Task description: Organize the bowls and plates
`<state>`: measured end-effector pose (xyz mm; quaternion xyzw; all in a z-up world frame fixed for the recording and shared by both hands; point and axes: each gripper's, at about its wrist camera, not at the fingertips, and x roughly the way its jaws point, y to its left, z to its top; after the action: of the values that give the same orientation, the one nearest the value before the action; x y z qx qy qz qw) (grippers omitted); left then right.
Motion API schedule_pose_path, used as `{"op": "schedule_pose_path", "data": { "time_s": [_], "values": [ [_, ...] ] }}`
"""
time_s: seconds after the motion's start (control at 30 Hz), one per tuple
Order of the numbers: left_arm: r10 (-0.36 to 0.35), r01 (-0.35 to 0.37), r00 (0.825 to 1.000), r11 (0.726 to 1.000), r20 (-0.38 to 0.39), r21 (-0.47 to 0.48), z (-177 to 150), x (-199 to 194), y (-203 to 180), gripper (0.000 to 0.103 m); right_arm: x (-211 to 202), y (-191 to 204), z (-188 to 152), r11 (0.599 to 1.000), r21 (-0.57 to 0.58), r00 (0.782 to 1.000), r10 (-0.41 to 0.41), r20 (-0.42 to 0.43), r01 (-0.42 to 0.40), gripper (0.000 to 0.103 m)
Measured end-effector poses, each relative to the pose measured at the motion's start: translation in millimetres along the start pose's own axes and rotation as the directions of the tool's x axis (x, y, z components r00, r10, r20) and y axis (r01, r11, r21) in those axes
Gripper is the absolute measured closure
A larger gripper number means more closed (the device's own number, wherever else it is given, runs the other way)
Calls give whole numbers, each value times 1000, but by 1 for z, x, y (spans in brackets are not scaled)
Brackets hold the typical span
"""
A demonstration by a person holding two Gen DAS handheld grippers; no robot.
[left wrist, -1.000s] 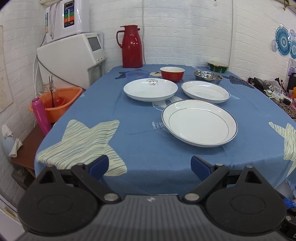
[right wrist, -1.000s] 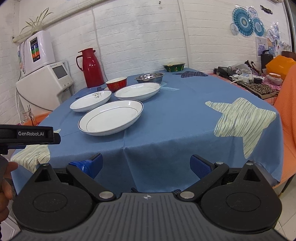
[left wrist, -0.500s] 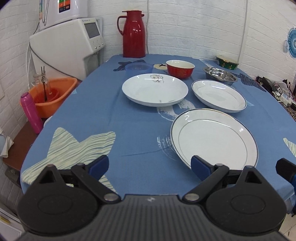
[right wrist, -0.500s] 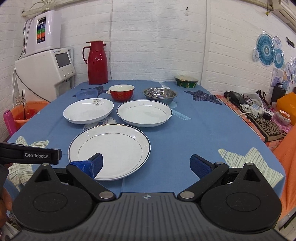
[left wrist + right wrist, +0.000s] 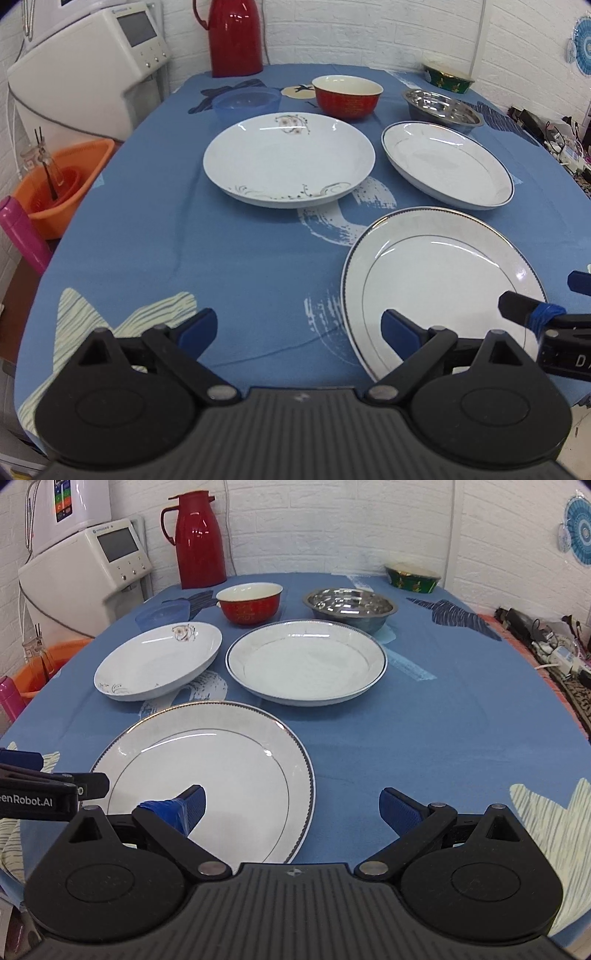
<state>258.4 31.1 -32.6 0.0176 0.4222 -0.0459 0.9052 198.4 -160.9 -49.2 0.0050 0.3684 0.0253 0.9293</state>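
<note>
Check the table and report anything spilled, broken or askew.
Nothing stands out. The three white plates lie flat and apart; the red bowl and steel bowl stand upright. No spills or chips show.

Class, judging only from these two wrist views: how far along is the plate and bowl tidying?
Done: nothing; no dish is stacked. The flat plate, floral plate, rimmed deep plate, red bowl and steel bowl all sit apart. In hand: nothing; left gripper and right gripper are open by the flat plate. Left: all the sorting.
</note>
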Motion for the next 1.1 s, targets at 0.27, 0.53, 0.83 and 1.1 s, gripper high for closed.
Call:
{"op": "schedule_pose_path", "data": {
  "time_s": [0.27,0.53,0.83,1.1],
  "values": [
    [-30,30,998,999,-49,10,7,27,-9,9,25,-1,0,1000,4,997,22,-78,-22,15],
    [-86,87,995,996,-52,6,7,35,-12,9,25,-7,-9,999,-5,999,53,5,-53,12],
    [-98,99,994,995,-42,17,4,33,-14,10,26,-2,-7,991,-65,993,114,-19,-115,13],
    [-112,113,993,993,-44,27,3,33,-18,10,33,6,0,970,-146,981,192,-40,-195,16]
  ]
}}
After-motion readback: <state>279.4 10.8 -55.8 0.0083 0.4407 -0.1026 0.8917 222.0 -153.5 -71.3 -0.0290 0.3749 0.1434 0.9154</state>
